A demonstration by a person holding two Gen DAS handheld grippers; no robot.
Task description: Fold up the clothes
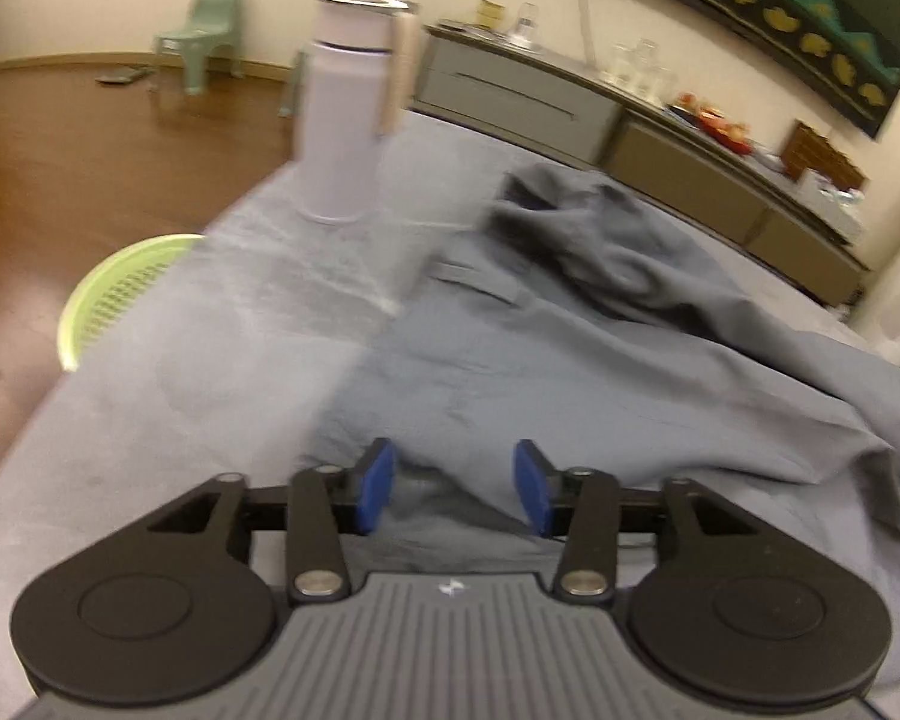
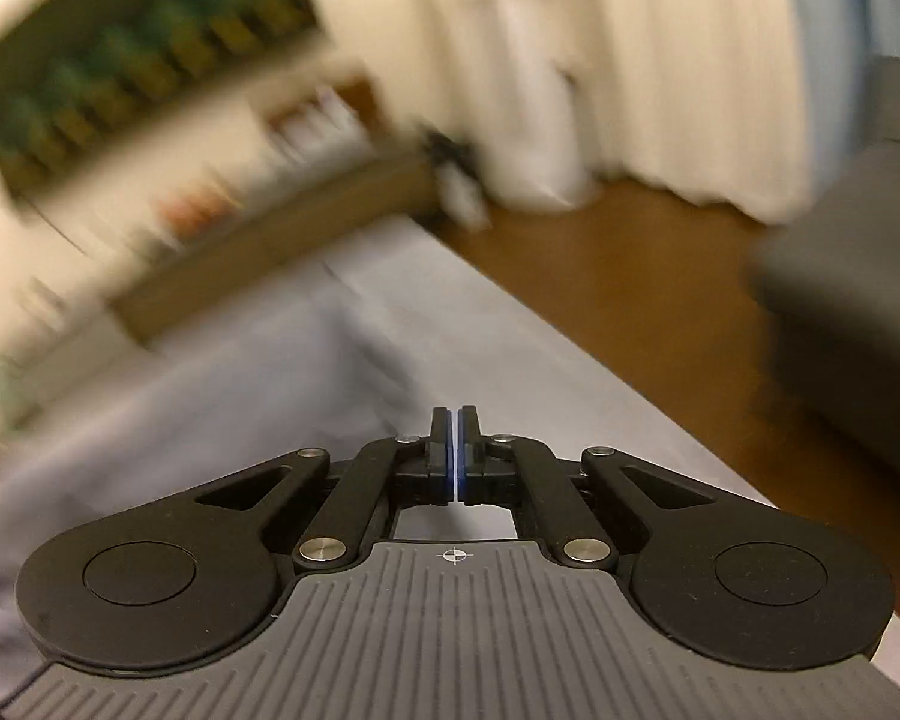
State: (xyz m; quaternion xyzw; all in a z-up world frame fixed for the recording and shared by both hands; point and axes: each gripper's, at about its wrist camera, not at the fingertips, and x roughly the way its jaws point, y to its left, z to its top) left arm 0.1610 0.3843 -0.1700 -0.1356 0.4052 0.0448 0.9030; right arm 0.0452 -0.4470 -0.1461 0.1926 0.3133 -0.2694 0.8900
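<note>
A grey-blue garment (image 1: 600,330) lies crumpled on the grey table cover (image 1: 180,390), spread from the middle to the right in the left wrist view. My left gripper (image 1: 453,489) is open, its blue pads on either side of the garment's near edge, low over it. My right gripper (image 2: 455,450) is shut with nothing between its pads, above the table cover (image 2: 510,330). The right wrist view is heavily blurred; a bluish cloth (image 2: 180,372) shows at its left.
A white lidded bottle (image 1: 351,108) stands at the table's far left. A green basket (image 1: 120,294) sits on the wood floor left of the table. A long low cabinet (image 1: 630,138) with glassware runs along the far wall. A dark sofa (image 2: 858,300) stands right.
</note>
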